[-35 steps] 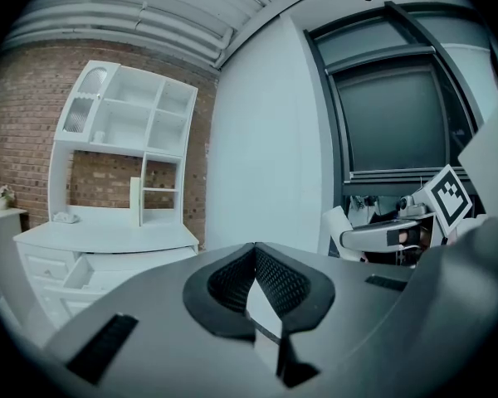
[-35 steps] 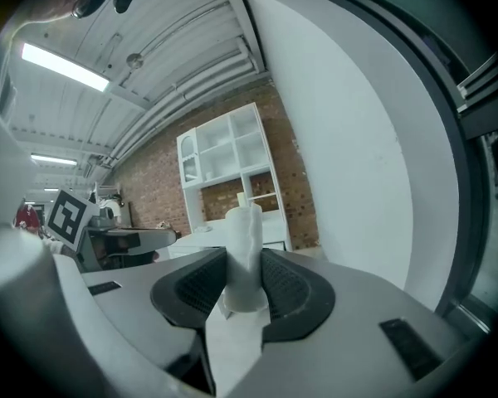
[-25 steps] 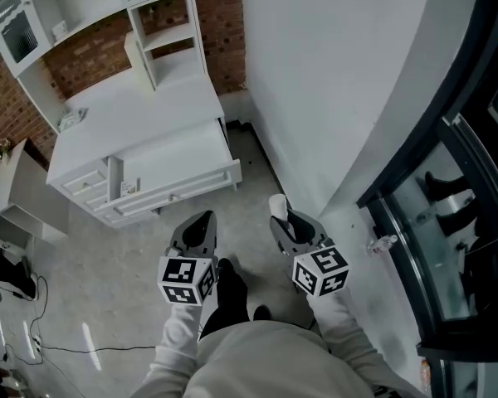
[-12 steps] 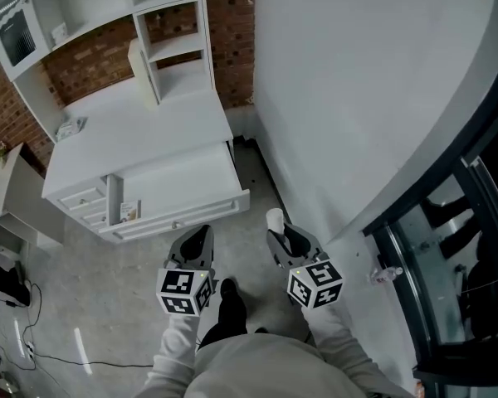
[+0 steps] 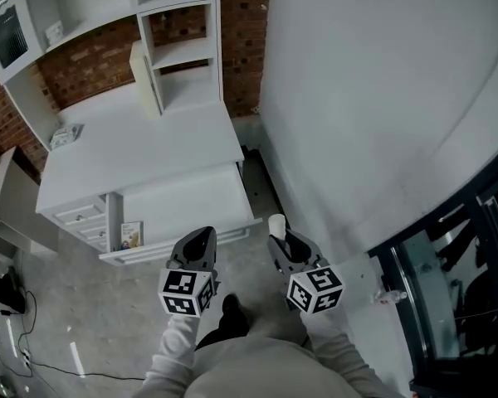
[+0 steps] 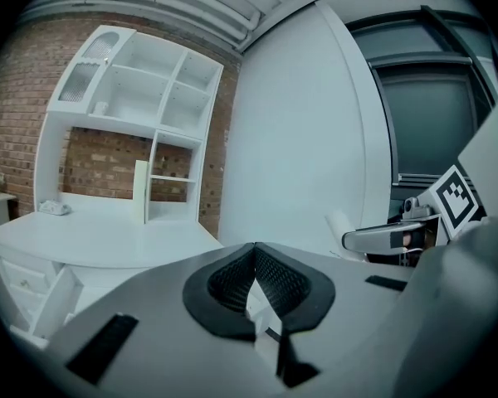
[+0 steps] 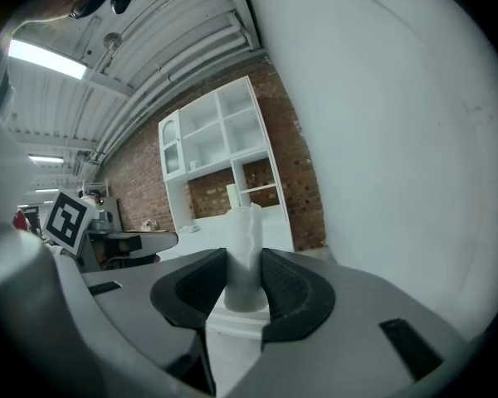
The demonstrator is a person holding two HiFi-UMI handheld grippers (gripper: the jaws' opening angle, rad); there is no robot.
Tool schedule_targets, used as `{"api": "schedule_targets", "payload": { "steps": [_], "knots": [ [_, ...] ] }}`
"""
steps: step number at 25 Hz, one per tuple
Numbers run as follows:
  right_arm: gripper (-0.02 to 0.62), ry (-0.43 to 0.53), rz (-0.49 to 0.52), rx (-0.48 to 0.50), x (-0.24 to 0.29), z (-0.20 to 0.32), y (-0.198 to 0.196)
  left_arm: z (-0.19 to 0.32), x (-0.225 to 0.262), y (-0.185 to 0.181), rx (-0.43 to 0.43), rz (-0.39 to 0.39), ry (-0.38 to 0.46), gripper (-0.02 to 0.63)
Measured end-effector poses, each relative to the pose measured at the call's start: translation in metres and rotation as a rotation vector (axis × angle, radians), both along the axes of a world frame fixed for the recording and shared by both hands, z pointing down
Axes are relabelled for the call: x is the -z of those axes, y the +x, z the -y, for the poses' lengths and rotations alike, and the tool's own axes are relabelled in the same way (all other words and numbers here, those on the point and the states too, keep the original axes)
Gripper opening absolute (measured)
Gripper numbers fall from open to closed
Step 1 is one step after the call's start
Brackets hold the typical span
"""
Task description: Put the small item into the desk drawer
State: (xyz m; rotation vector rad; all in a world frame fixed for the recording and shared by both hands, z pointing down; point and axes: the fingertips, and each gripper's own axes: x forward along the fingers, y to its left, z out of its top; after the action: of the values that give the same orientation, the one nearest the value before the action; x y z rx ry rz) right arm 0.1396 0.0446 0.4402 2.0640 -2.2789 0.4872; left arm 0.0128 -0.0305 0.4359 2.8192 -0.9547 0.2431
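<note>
A small white item (image 5: 276, 225) stands up between the jaws of my right gripper (image 5: 280, 239), which is shut on it; in the right gripper view the item (image 7: 246, 251) is a pale upright stub pinched by both dark pads. My left gripper (image 5: 202, 237) is shut with nothing in it, its pads (image 6: 274, 279) pressed together. Both grippers hang over the floor just in front of the white desk (image 5: 149, 143). Its wide drawer (image 5: 195, 197) is pulled out, with its front edge close beyond the left gripper's tips.
A white hutch (image 5: 178, 48) with open shelves stands on the desk against a brick wall. A small printed box (image 5: 131, 235) sits in a narrow compartment left of the drawer. A curved white wall (image 5: 382, 98) rises on the right. Cables (image 5: 25, 338) lie on the floor at left.
The desk and its open drawer have come closer to both grippers. The right gripper keeps hold of the white item, and the left stays shut.
</note>
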Motion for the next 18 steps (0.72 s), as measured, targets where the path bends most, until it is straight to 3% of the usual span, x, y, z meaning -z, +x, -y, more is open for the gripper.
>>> {"api": "schedule_targets", "payload": {
  "steps": [8,18],
  "knots": [
    [0.152,-0.006,-0.015,0.016,0.003,0.072,-0.016,0.068,0.001,-0.009,0.001,-0.015,-0.003,0.017],
    [0.152,-0.029,-0.008,-0.008,-0.002,0.112,-0.015,0.111,-0.004,-0.010,-0.016,-0.010,-0.024,0.017]
  ]
}}
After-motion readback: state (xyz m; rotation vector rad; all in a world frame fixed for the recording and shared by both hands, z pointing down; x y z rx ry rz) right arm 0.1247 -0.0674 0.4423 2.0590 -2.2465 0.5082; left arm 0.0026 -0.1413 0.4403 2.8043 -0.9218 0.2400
